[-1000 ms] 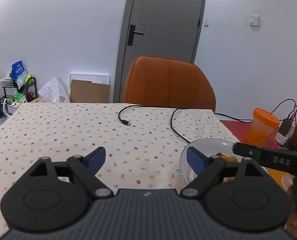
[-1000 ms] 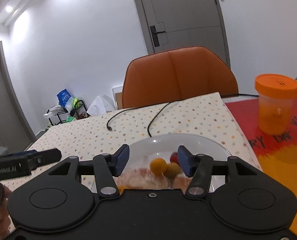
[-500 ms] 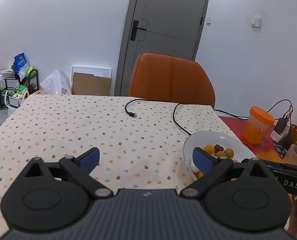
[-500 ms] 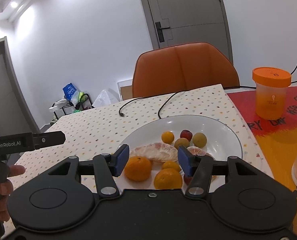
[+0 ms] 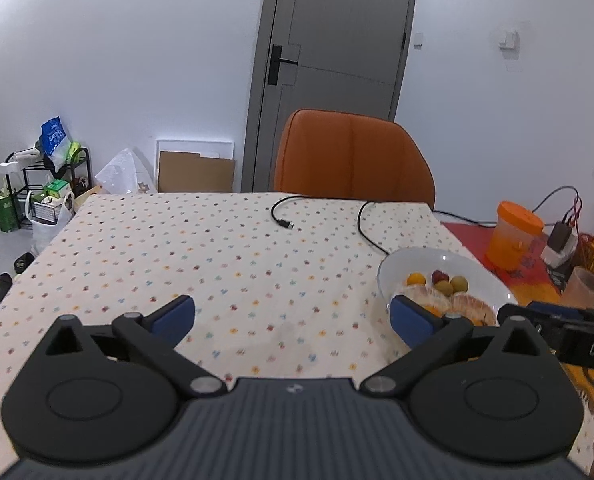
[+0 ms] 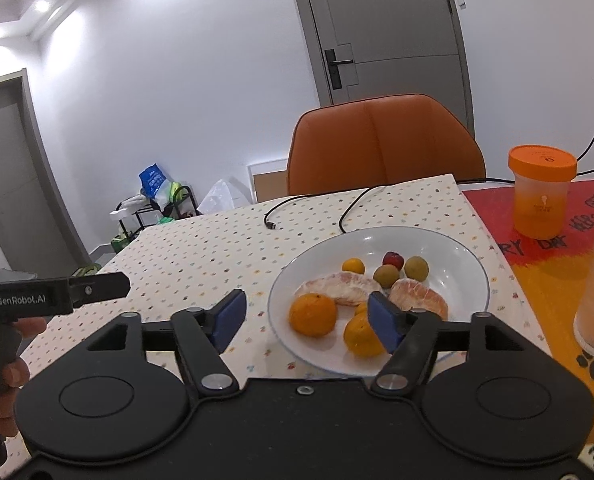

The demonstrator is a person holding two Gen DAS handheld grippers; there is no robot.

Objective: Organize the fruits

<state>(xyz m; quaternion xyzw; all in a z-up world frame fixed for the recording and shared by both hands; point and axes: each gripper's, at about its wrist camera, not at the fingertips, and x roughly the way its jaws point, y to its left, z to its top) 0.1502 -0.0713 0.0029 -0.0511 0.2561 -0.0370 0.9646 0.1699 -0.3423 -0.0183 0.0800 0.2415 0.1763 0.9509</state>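
Left wrist view: the left gripper [image 5: 293, 318] holds its fingers wide and empty above the dotted counter [image 5: 217, 264]. The white plate [image 5: 413, 258] of fruit sits at 3 o'clock, near the right finger.

Right wrist view: the right gripper [image 6: 305, 320] has its fingers spread wide, holding nothing, above the plate's [image 6: 449, 252] near rim. A whole orange [image 6: 313, 314] lies between them, peeled segments [image 6: 339, 288] just behind. An orange-lidded jar [image 6: 541, 196] stands at 2 o'clock.

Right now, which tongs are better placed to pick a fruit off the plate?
The right tongs. They are open and aimed at the plate, with an orange showing between the fingers. The left tongs are open too, but face bare tablecloth, with the plate off to their right.
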